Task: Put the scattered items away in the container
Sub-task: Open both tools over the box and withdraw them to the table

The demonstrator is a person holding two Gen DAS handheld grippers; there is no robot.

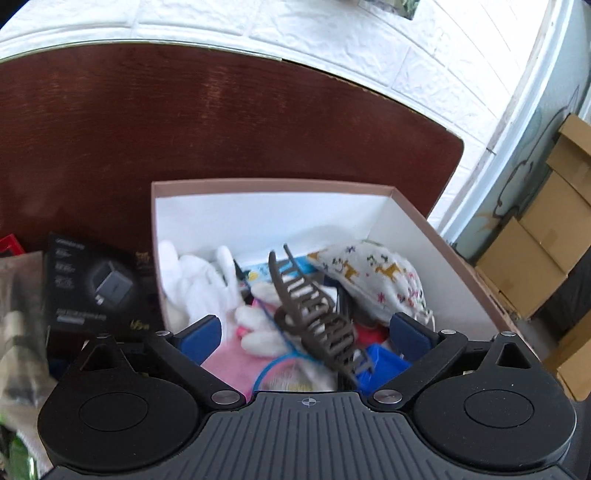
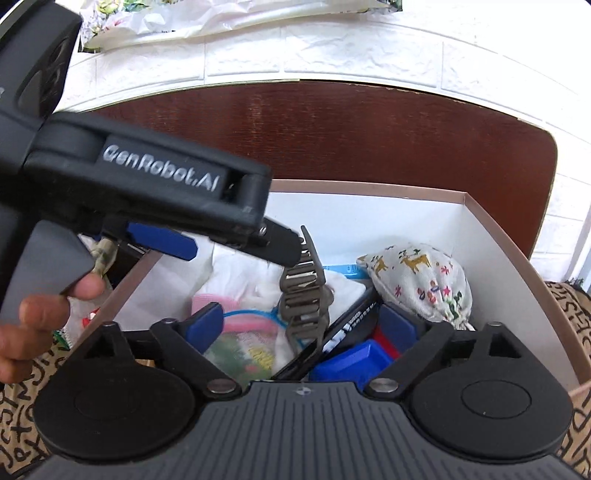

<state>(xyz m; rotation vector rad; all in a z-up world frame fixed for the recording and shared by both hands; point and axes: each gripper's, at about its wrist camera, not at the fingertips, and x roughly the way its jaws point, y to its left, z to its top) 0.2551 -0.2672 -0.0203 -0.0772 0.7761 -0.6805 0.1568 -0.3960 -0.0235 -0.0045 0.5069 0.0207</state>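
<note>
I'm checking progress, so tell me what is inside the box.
The box holds a brown hair claw clip on top, a reindeer-print cloth pouch, white gloves, a pink cloth and blue plastic pieces. Anything beneath this pile is covered.

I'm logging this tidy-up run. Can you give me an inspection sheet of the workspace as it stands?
Surface: dark wooden table.
Job's things: open box holds a brown hair claw, reindeer-print pouch, white plush and blue tray.
Clutter: black charger box lies left of the box, outside it.
Grippers: left gripper open over the box; right gripper open, empty.
Cables: nothing seen.
Surroundings: white brick wall; cardboard boxes at right.
</note>
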